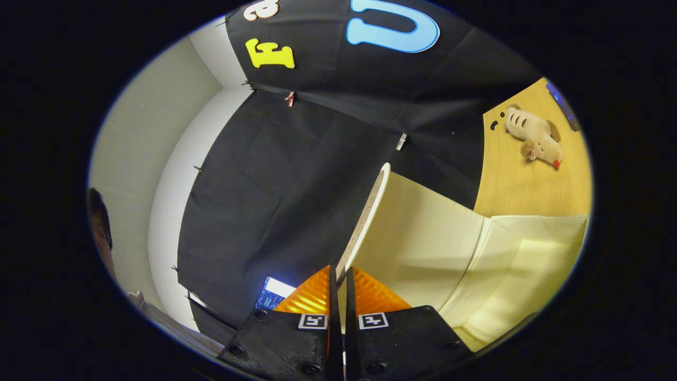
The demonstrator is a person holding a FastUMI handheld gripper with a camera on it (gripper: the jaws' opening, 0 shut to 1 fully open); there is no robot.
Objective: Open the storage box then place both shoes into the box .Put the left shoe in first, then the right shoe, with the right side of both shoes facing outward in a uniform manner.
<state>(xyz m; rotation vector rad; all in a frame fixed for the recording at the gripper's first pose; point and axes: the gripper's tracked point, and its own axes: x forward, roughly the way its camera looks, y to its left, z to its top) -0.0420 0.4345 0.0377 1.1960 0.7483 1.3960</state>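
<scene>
My gripper (339,276) is shut on the thin edge of the cream storage box lid (423,238), with one finger (312,296) on its outer face and the other on its inner face. The lid's rim (370,206) runs straight ahead from between the fingers and ends in a rounded corner, so the lid stands lifted edge-on to me. Past the lid's fold, the pale inner walls of the box (523,259) lie open beside the fingers.
A wooden tabletop (529,185) lies beyond the box, with a beige plush toy (534,138) on it. The black cloth wall (275,174) hangs behind the lid. A person's head (99,225) and a lit screen (275,293) are on the other side.
</scene>
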